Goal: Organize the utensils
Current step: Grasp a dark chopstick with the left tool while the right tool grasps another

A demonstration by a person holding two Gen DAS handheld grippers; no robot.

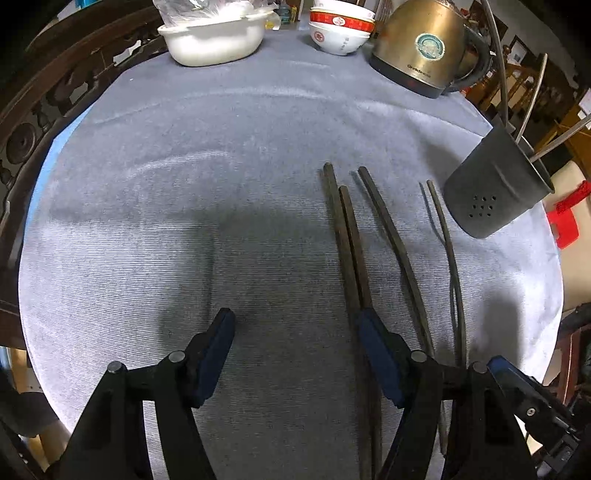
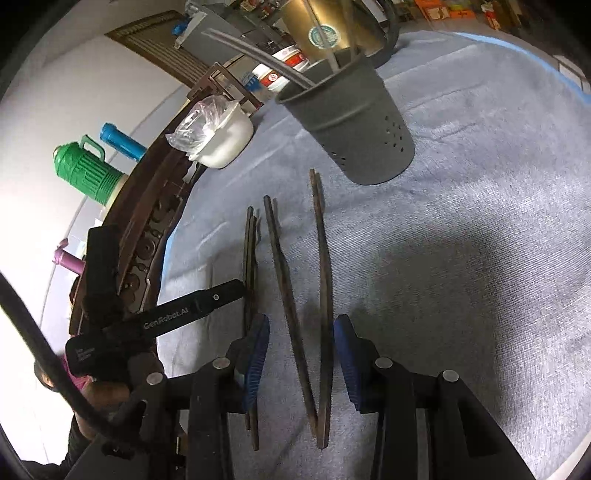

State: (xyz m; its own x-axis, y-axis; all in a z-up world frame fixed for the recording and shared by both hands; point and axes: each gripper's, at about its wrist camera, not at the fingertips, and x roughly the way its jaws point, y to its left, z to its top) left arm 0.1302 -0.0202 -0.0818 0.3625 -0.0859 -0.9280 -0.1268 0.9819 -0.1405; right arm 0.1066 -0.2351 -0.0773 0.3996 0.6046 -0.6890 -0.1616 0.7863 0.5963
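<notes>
Several dark wooden chopsticks lie side by side on the grey-blue cloth. In the left wrist view a touching pair [image 1: 345,240] runs under the right finger [image 1: 376,350] of my left gripper [image 1: 295,321], which is open with only cloth between its fingers. Two more chopsticks [image 2: 290,306] [image 2: 325,273] lie in a narrow V between the fingers of my right gripper [image 2: 303,325]. Its jaws stand apart and the pads touch neither stick. The grey perforated utensil holder [image 1: 495,188] [image 2: 354,122] stands beyond them, with metal handles sticking out.
A brass electric kettle [image 1: 421,48], stacked red-and-white bowls [image 1: 340,27] and a white tub [image 1: 214,37] line the table's far edge. A carved wooden chair back [image 2: 147,236] borders one side. The left gripper's finger [image 2: 207,301] reaches in beside the right gripper.
</notes>
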